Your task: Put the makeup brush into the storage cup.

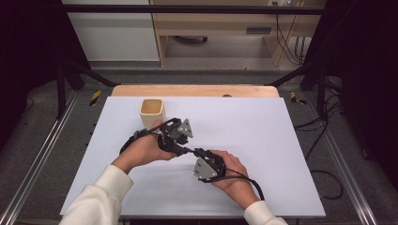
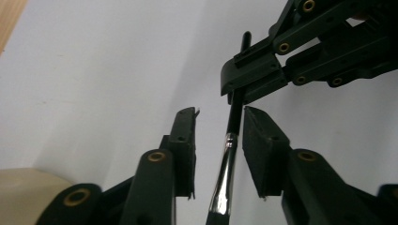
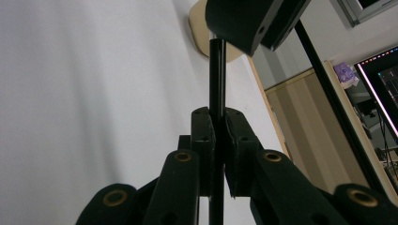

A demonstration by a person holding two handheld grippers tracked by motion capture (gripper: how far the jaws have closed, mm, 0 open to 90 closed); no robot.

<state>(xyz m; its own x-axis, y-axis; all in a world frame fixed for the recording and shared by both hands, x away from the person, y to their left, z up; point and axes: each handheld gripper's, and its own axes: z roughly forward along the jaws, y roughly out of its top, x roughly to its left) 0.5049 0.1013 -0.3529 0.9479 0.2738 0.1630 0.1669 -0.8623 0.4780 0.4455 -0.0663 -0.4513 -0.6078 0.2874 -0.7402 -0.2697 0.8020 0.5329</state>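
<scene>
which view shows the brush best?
Left gripper view: the brush shows its black handle and shiny ferrule between the open left gripper. Right gripper view has just handle; high view hides it among both grippers.

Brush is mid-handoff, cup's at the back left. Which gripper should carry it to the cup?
Right. The right gripper is clamped on the brush; the left gripper stands open around it, though nearer the cup.

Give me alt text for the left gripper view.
A thin black brush with a silver ferrule stands between the left claw's open pads, touching neither. The right claw clamps its handle higher up, above a white table.
</scene>
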